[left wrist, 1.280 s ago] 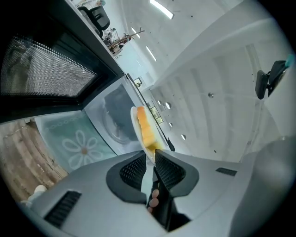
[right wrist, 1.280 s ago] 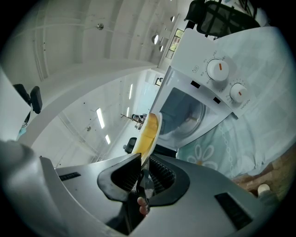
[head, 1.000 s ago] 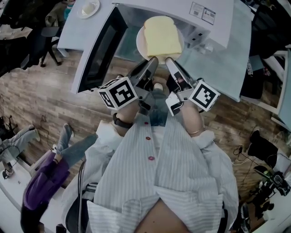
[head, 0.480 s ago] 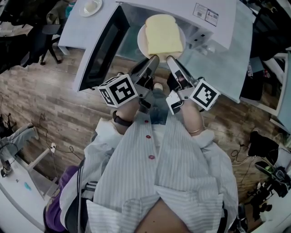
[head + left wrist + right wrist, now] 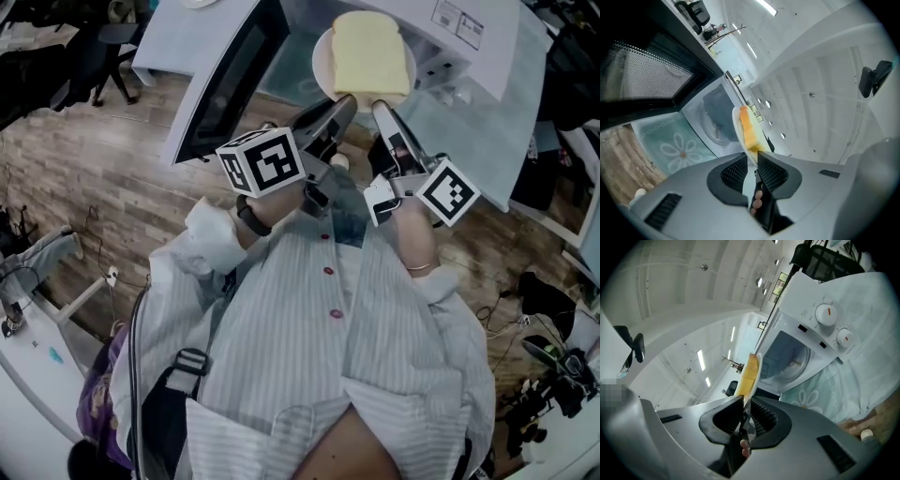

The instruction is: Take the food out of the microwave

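The person stands facing the microwave [image 5: 473, 52], which sits at the near edge of a desk [image 5: 483, 141] covered with a pale green flowered cloth [image 5: 670, 146]. Its door [image 5: 228, 86] is swung wide open to the left, out over the wooden floor [image 5: 103, 187].

Both forearms reach forward from the torso, close together and roughly level. There is a dark band [image 5: 248, 218] on the left wrist and a thin bracelet [image 5: 417, 267] on the right. The marker cubes sit above the hands, the left one [image 5: 263, 161] nearer the door and the right one [image 5: 448, 190] over the desk's near edge. The two grippers angle slightly toward each other at their tips.

The left gripper [image 5: 343, 103] has its jaws nearly together, pinching the near rim of a white plate [image 5: 323, 58]. The right gripper [image 5: 381, 106] pinches the same rim just beside it, its jaws also drawn in tight on the thin edge. Each gripper view shows the plate edge-on between the ribbed pads.

A pale yellow slice of bread [image 5: 367, 52] lies flat on the plate. The plate is held in the air outside the microwave's open front, with the glass turntable [image 5: 715, 125] showing behind it in the cavity. Two knobs [image 5: 826, 314] show on the control panel to the right of the opening.
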